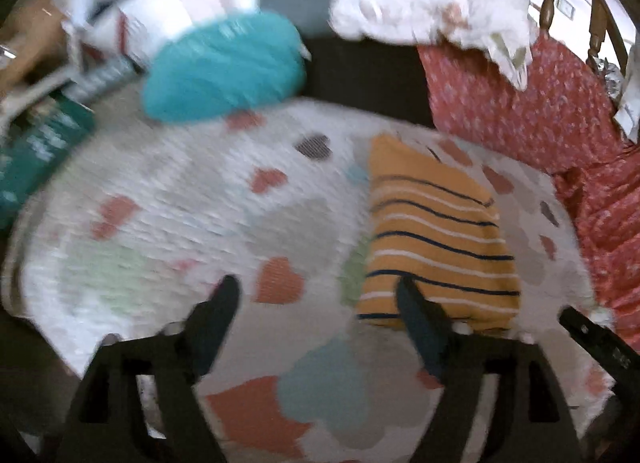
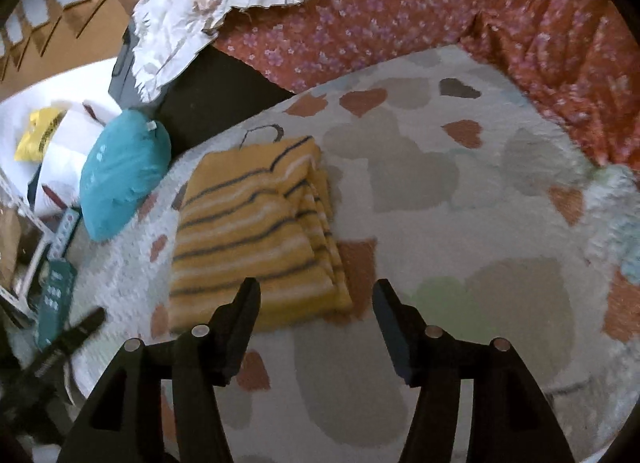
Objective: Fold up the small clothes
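Left gripper [image 1: 316, 295] fingers spread wide, right gripper [image 2: 316, 299] fingers apart, empty

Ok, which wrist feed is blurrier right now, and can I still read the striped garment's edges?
Left wrist view: heavy motion smear, the yellow striped garment soft-edged and the heart-print blanket streaked. Right wrist view: sharper, the garment's folded layers readable along its right side, some smear at the frame edges. Both bend straight lines, fisheye.
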The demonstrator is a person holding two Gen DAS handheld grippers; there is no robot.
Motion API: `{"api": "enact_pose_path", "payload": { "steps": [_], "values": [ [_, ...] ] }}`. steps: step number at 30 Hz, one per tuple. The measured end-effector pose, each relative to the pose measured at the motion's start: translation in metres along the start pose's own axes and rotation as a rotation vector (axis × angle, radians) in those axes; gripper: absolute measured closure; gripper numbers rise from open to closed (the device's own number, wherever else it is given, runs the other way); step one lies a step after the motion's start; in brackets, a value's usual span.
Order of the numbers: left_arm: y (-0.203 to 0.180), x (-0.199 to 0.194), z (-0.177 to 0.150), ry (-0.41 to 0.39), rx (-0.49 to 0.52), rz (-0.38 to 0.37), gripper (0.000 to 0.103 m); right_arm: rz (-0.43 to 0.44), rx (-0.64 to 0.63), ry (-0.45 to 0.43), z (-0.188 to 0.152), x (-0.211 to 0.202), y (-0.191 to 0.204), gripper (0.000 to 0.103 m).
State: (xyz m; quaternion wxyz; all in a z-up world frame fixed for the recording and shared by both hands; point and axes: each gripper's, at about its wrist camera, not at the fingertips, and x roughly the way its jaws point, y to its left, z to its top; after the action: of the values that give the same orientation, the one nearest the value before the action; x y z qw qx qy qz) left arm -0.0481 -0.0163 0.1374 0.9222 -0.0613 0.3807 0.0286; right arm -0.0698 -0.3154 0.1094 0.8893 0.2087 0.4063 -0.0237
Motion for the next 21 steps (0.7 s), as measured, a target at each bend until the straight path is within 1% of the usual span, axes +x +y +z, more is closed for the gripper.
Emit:
{"api": "enact_pose_path", "payload": {
  "steps": [1, 2, 4, 6, 8, 9, 10, 12, 13, 15, 16, 19, 21],
  "values": [
    [0.004, -0.012, -0.005, -0.040, -0.007, 0.041, 0.008, -0.012, -0.004, -0.002, -0.009, -0.007, -0.001, 0.039],
    [0.007, -0.022, -0.008, -0.070, -0.013, 0.066, 0.006, -0.018, -0.005, -0.002, -0.015, -0.009, 0.000, 0.039],
    [0.014, -0.042, -0.013, -0.115, -0.014, 0.089, 0.000, -0.025, -0.007, 0.003, -0.031, -0.019, -0.002, 0.039],
    [0.020, -0.055, -0.019, -0.135, 0.003, 0.113, 0.000, -0.035, -0.013, 0.004, -0.048, -0.031, -0.004, 0.038],
    [0.025, -0.057, -0.028, -0.135, 0.026, 0.147, 0.000, -0.047, -0.022, 0.005, -0.061, -0.039, -0.005, 0.035],
    [0.028, -0.051, -0.030, -0.114, 0.036, 0.167, 0.000, -0.055, -0.031, 0.009, -0.069, -0.041, -0.005, 0.032],
    [0.030, -0.041, -0.029, -0.065, 0.037, 0.160, 0.000, -0.060, -0.038, 0.015, -0.075, -0.042, -0.004, 0.031],
    [0.029, -0.030, -0.027, 0.010, 0.046, 0.143, 0.000, -0.062, -0.062, 0.048, -0.080, -0.034, 0.000, 0.031],
    [0.023, -0.028, -0.028, 0.016, 0.068, 0.145, 0.000, -0.062, -0.068, 0.055, -0.081, -0.032, 0.002, 0.031],
    [0.010, -0.026, -0.033, 0.004, 0.125, 0.149, 0.000, -0.067, -0.080, 0.060, -0.082, -0.025, 0.007, 0.031],
    [0.005, -0.024, -0.035, 0.010, 0.145, 0.138, 0.000, -0.067, -0.081, 0.062, -0.083, -0.023, 0.008, 0.031],
    [-0.011, -0.015, -0.044, 0.058, 0.207, 0.099, 0.000, -0.065, -0.084, 0.084, -0.084, -0.013, 0.014, 0.030],
    [-0.018, -0.008, -0.048, 0.095, 0.229, 0.078, 0.000, -0.077, -0.083, 0.103, -0.084, -0.004, 0.015, 0.030]
  ]
}}
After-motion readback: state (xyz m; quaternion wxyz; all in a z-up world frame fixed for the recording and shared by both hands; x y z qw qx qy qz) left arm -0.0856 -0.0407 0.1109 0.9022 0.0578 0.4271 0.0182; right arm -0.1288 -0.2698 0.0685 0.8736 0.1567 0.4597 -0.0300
